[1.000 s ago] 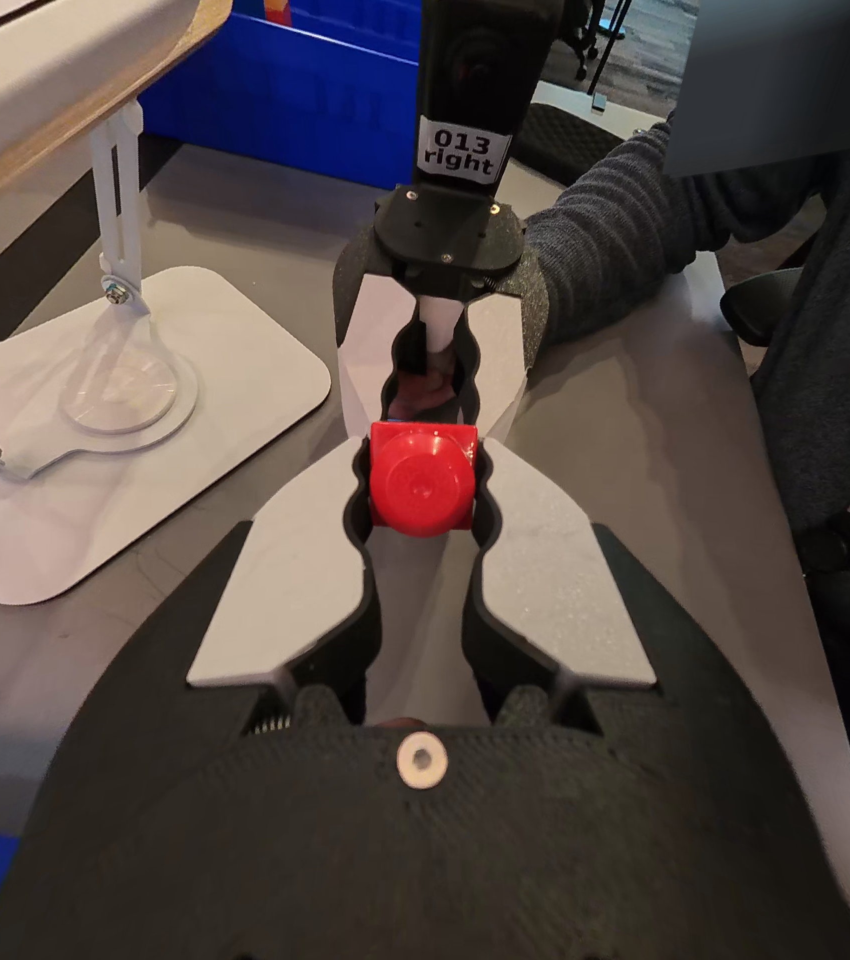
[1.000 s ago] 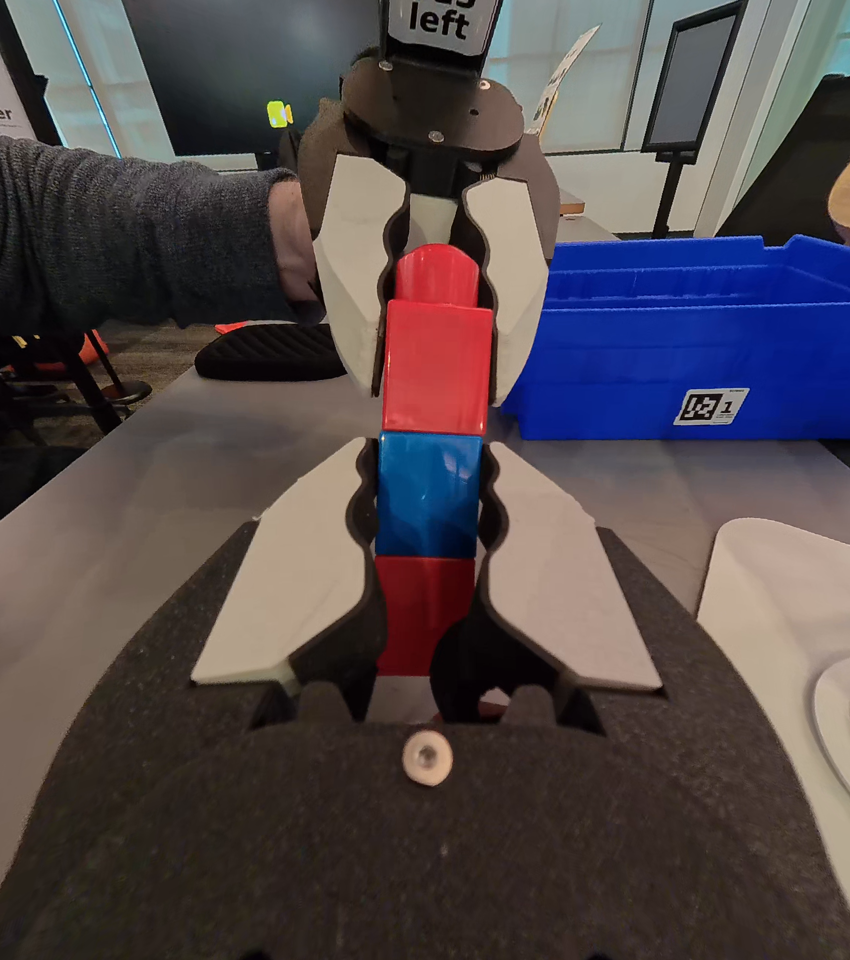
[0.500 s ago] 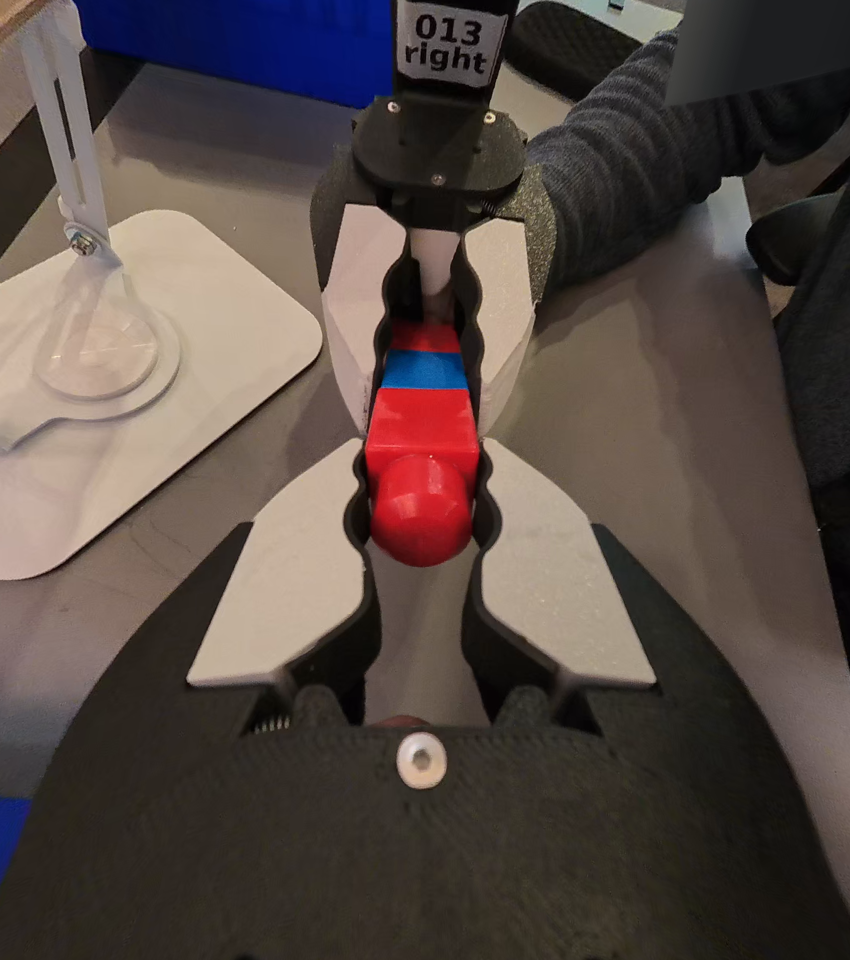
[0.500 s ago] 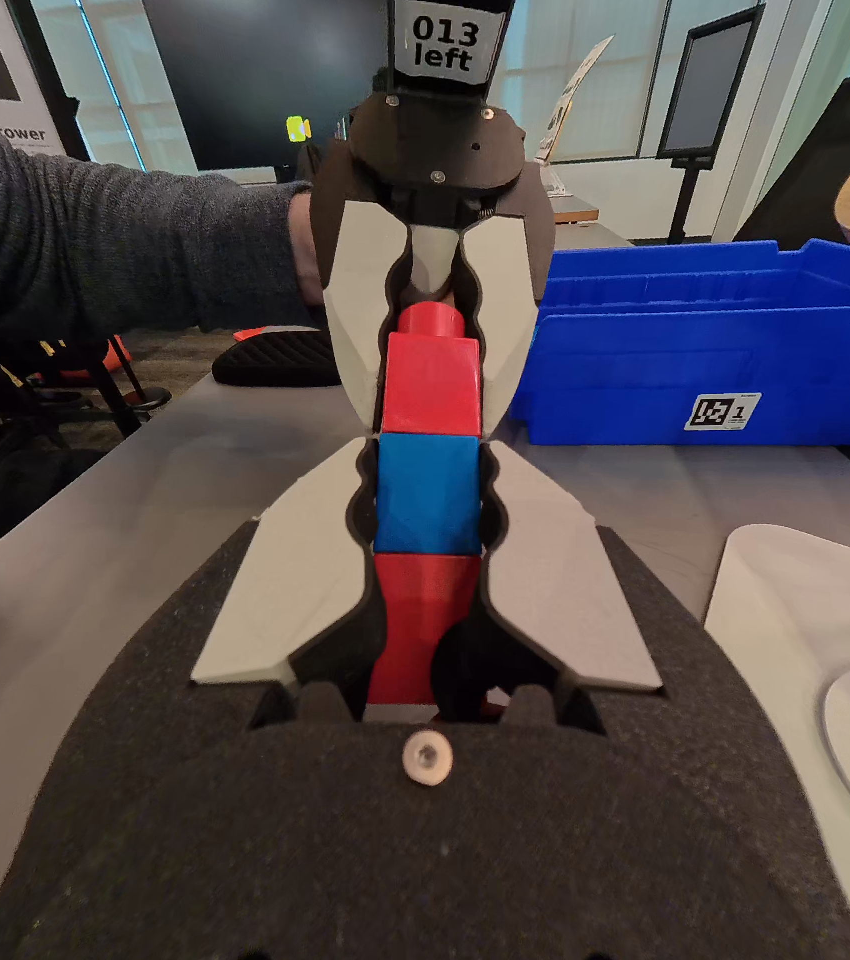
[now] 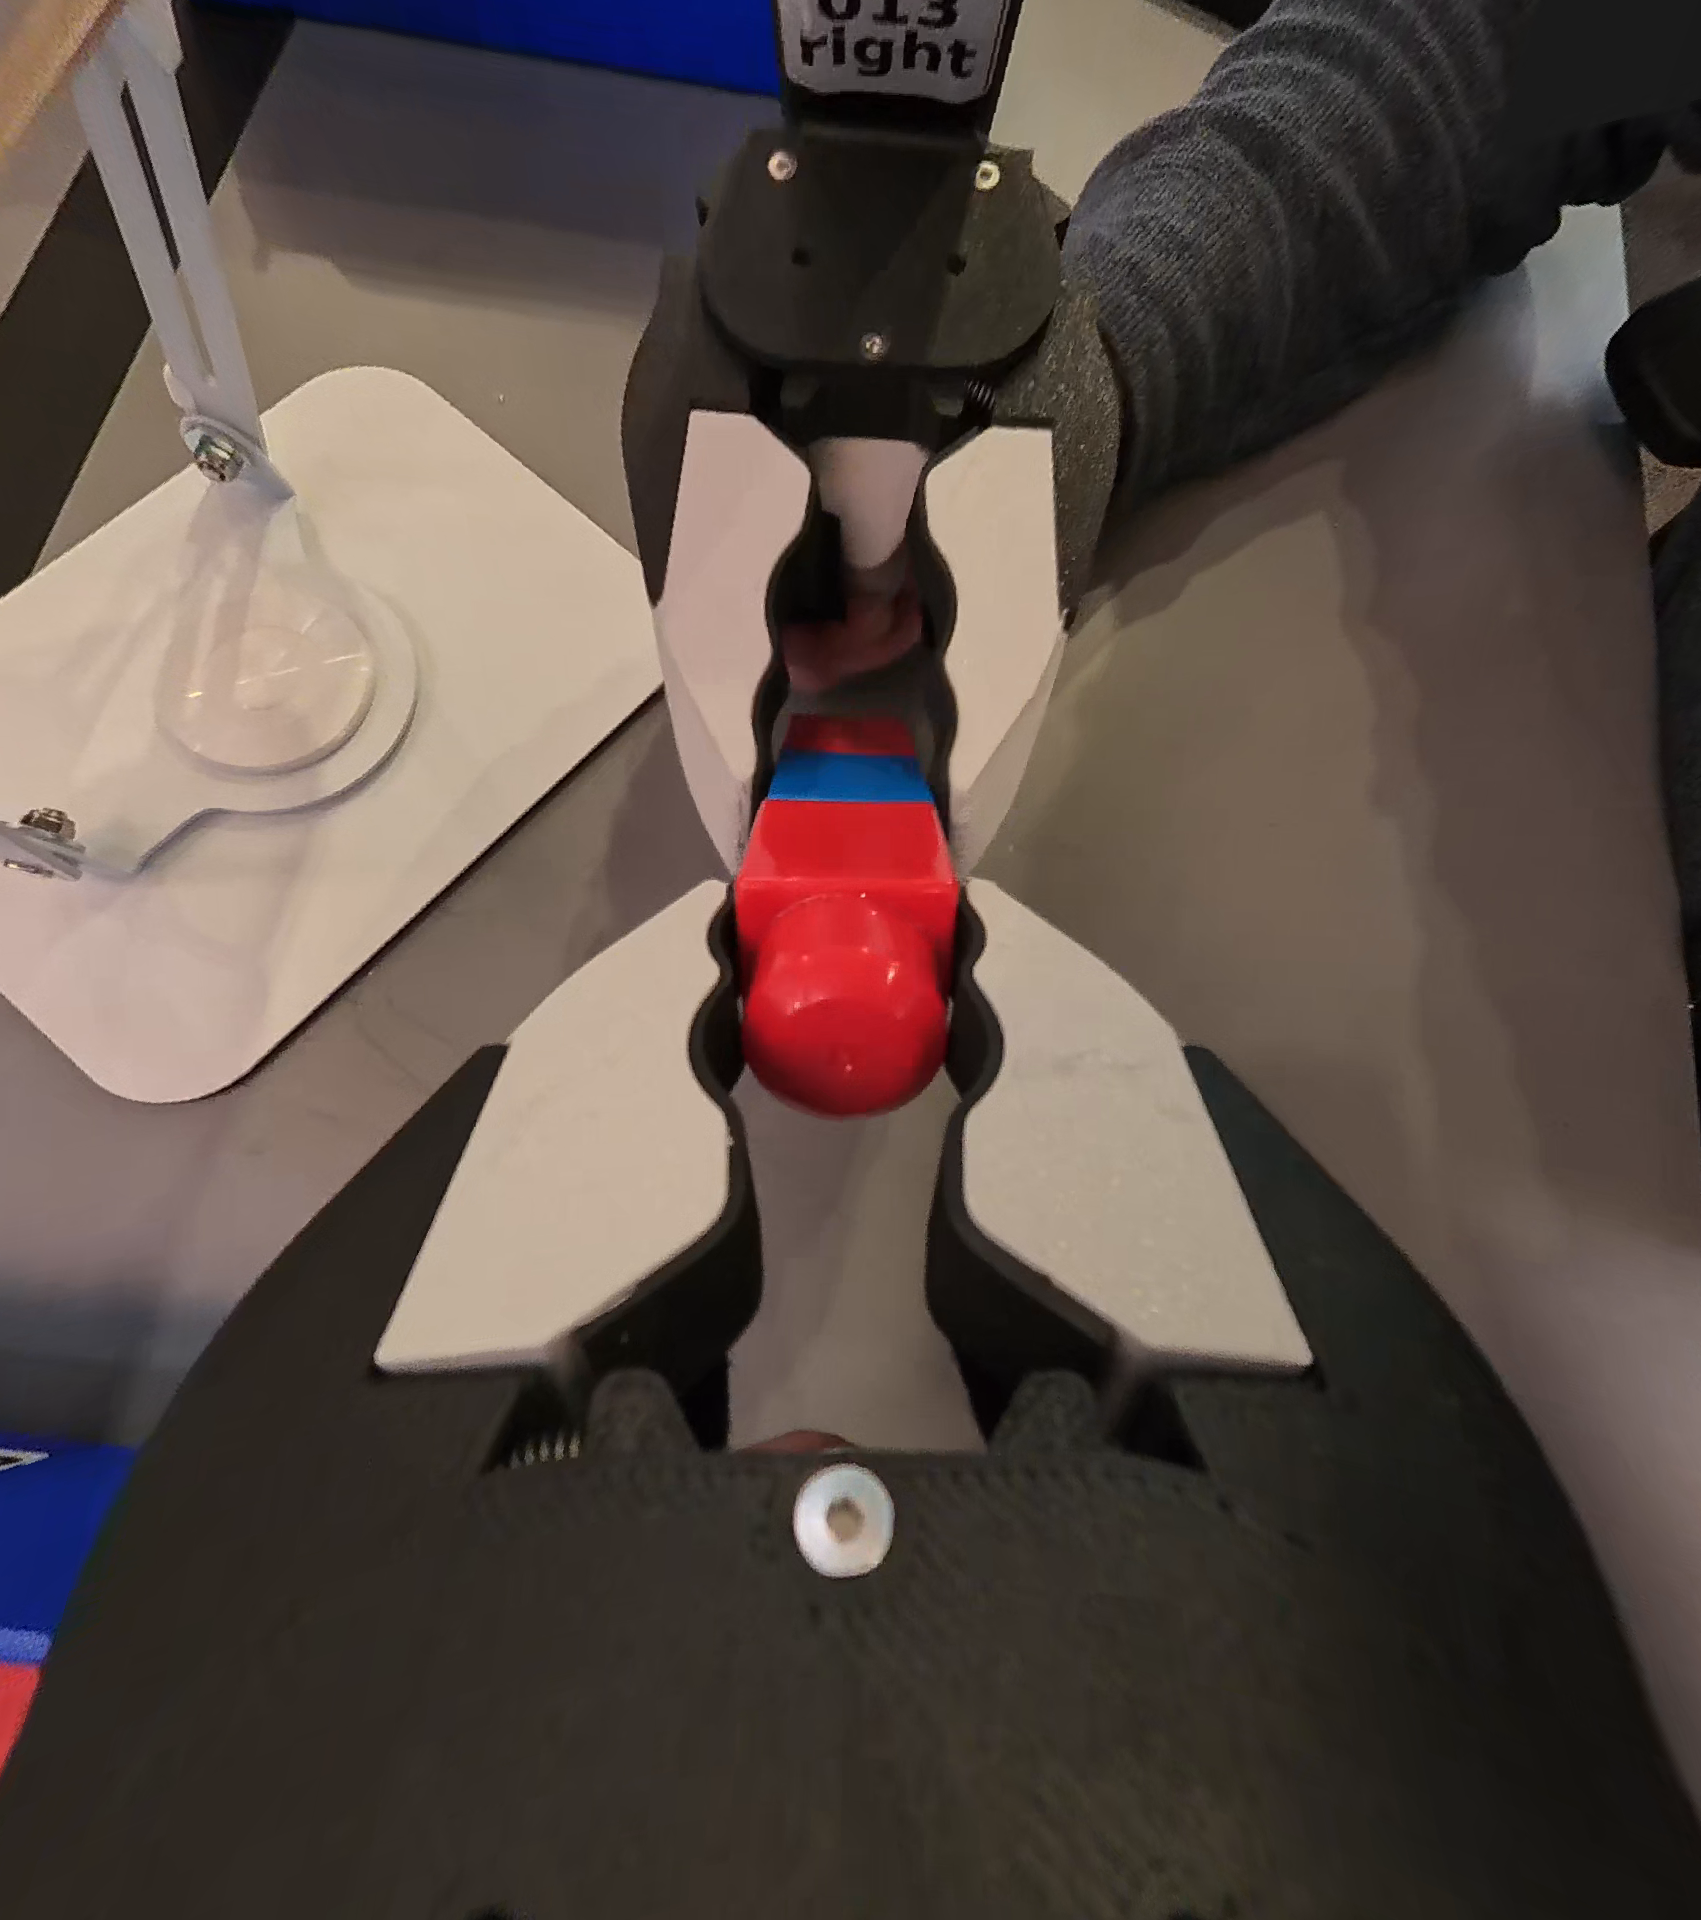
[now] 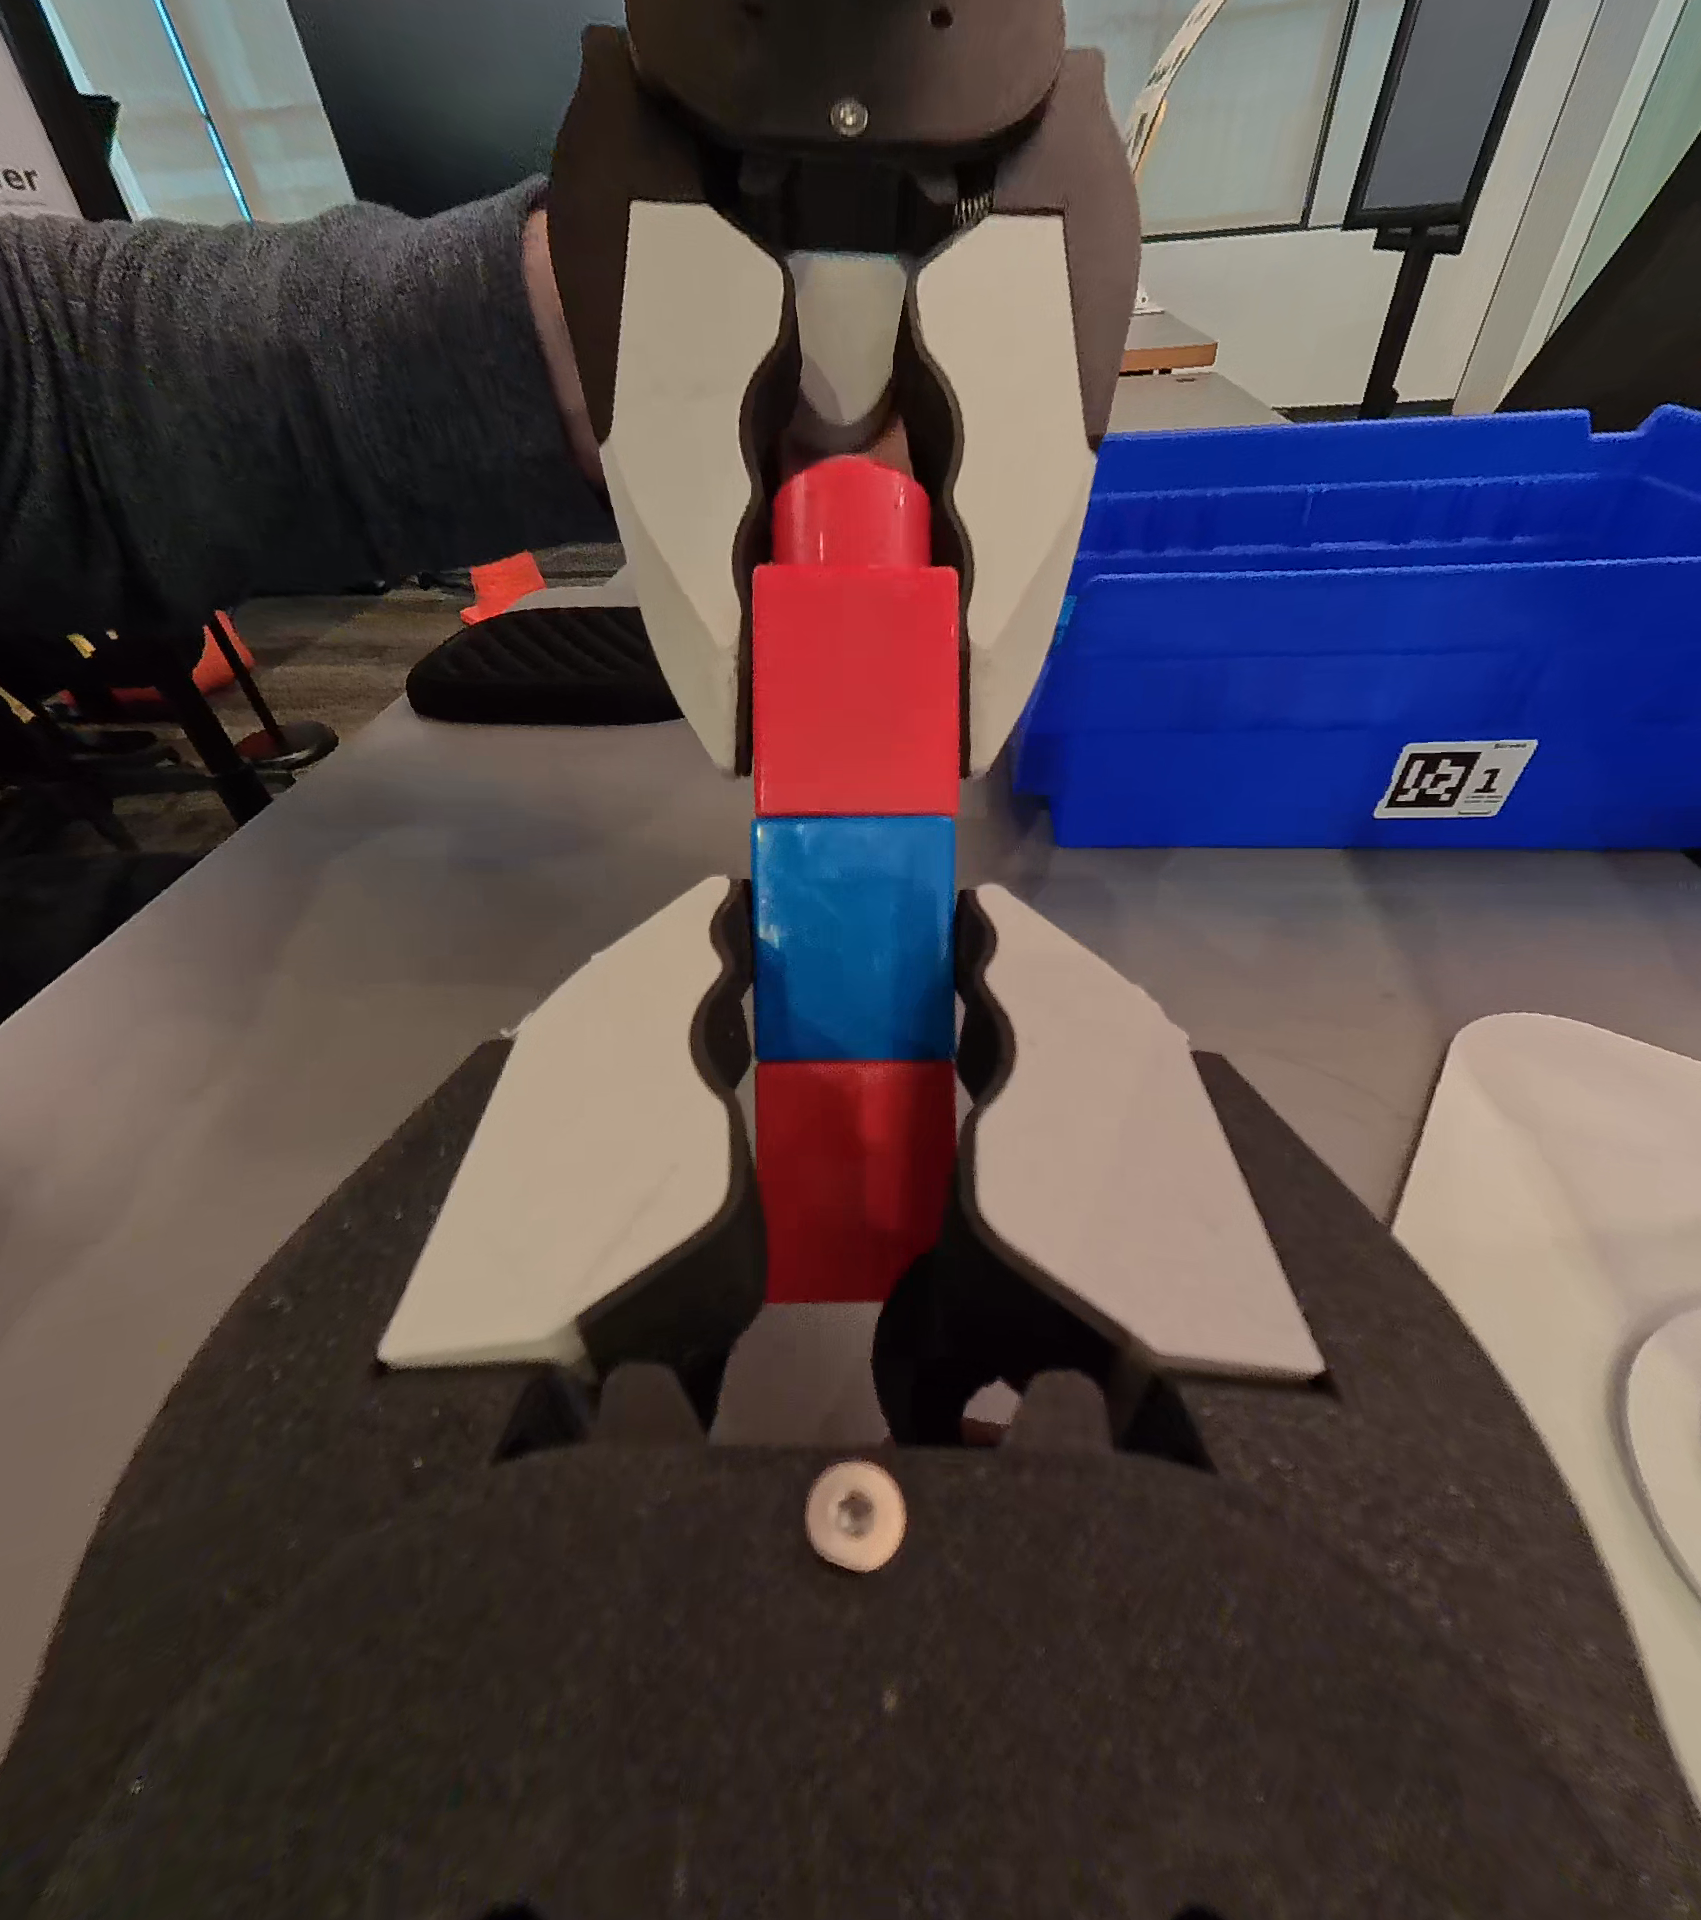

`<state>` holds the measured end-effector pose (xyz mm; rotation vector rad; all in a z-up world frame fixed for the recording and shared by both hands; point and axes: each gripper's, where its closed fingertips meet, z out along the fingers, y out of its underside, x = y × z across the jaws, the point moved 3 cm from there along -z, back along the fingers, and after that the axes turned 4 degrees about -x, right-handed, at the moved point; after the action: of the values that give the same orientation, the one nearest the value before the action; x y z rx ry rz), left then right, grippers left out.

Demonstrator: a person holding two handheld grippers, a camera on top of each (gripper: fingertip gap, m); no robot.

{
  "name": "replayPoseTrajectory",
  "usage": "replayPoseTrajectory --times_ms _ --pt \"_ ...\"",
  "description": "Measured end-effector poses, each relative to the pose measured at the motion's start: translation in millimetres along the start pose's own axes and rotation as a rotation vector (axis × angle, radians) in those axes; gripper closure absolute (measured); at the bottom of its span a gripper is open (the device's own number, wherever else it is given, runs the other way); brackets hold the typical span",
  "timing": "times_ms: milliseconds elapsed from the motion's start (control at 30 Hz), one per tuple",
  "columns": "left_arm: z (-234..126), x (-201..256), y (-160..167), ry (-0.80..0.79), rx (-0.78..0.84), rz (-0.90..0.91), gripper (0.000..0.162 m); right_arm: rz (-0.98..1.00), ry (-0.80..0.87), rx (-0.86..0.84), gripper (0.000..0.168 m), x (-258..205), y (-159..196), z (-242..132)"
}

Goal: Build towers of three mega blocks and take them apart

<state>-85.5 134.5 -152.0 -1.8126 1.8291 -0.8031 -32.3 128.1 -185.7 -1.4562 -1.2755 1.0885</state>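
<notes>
Three glossy plastic blocks are standing as one tower above the counter (image 6: 202, 987): the right gripper (image 6: 851, 997) is clamping the blue block (image 6: 851, 935), the left gripper (image 5: 846, 987) the top red block (image 5: 846, 852). Pulling off-axis is likely to jam the rounded stud or make the smooth faces slip from the wavy fingers (image 6: 617, 1122).

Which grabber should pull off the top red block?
Probably left. The left gripper is shut on the top red block, while the right gripper clamps the blue block underneath.
</notes>
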Motion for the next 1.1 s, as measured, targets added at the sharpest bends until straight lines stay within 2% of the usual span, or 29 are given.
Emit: replayPoseTrajectory --times_ms 433,767,867,933,1100 --pt "2.8 1.9 1.5 -0.003 -0.010 0.018 0.126 -0.005 -0.016 -0.021 0.133 -2.1 2.4 0.3" --pt "1.8 5.3 -11.2 0.013 -0.010 0.048 0.126 -0.024 -0.024 -0.035 0.132 -5.1 3.6 2.5" --pt "-1.5 1.4 -15.1 0.010 0.028 0.001 0.126 0.009 -0.030 0.015 0.132 -3.0 -1.4 -0.7" --pt "-3.0 -2.2 -14.8 -0.013 0.067 -0.033 0.114 0.023 -0.023 0.038 0.132 -0.9 -3.3 -3.3" --pt "5.4 -0.6 -5.1 0.011 0.178 -0.141 0.109 0.128 -0.035 0.156 0.132 7.3 -12.8 -13.0"
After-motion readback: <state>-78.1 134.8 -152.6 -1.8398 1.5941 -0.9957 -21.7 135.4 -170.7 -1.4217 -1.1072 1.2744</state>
